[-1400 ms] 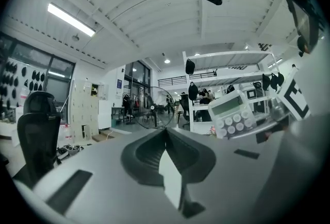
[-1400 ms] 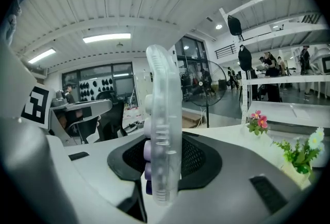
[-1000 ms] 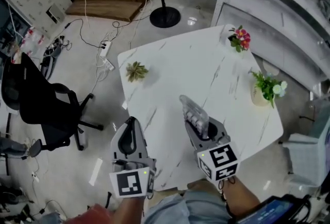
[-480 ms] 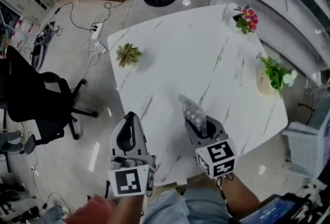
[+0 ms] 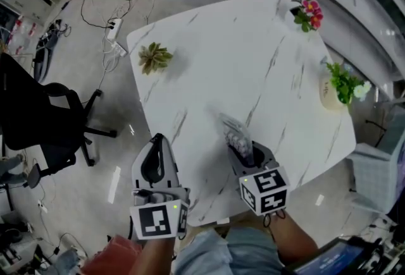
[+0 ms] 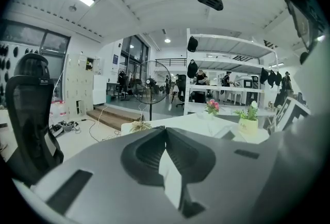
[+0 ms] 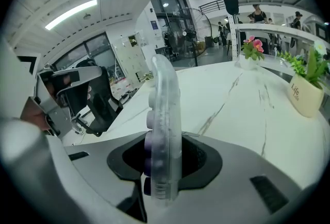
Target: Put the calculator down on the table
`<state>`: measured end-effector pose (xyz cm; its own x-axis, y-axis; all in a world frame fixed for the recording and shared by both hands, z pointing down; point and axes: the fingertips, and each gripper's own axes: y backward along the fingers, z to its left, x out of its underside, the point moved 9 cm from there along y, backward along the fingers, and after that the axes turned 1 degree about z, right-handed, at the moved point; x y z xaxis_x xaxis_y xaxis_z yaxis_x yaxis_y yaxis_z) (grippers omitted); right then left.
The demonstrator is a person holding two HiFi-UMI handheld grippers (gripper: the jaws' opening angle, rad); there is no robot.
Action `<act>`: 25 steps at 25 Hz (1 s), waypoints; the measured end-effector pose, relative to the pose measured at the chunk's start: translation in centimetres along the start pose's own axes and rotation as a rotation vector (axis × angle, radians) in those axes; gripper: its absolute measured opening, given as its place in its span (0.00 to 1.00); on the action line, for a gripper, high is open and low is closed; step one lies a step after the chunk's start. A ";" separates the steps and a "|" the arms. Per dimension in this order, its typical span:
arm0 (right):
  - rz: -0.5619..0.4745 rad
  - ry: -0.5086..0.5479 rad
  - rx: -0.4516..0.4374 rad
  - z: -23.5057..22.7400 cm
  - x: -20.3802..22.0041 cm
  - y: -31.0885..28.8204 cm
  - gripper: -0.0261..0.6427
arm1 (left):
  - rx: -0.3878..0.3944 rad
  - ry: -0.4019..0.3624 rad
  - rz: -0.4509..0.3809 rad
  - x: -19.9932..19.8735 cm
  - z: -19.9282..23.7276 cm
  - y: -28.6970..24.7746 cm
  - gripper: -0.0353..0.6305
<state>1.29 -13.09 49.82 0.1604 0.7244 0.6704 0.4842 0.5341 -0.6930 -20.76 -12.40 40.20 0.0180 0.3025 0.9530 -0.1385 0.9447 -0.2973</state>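
My right gripper (image 5: 245,152) clamps the calculator (image 5: 233,131) edge-on over the table (image 5: 253,59); my left gripper (image 5: 157,144) is closed and empty. Plan: tilt flat, lower gently, release at contact. Clearance looks small, though uncertain.

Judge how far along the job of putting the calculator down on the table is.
Done: the calculator is clamped on edge by the right gripper. In hand: it is held over the near part of the table, seemingly not resting on it. Left: lower it, lay it down and open the jaws. The left gripper is shut and empty.
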 end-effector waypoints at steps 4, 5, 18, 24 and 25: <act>0.017 -0.038 0.002 -0.2 -0.2 -0.3 0.26 | 0.011 -0.008 0.005 0.2 -0.1 -0.2 0.06; 0.022 -0.051 0.003 -0.3 -0.3 -0.4 0.26 | 0.013 -0.009 0.007 0.2 0.0 -0.2 0.06; 0.065 -0.127 0.005 -0.4 -0.3 -1.9 0.27 | 0.007 -0.001 0.014 0.0 1.0 -0.7 0.06; 0.073 -0.104 0.017 -0.5 -0.1 -1.7 0.28 | 0.008 0.006 0.011 0.0 1.0 -0.7 0.06; 0.072 -0.097 0.022 -0.6 -0.1 -1.6 0.28 | 0.009 0.005 0.010 -0.1 1.0 -0.7 0.06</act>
<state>1.03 -14.33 51.02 0.1092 0.7995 0.5907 0.4549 0.4882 -0.7448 -21.65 -13.21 40.40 0.0211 0.3123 0.9498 -0.1476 0.9405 -0.3059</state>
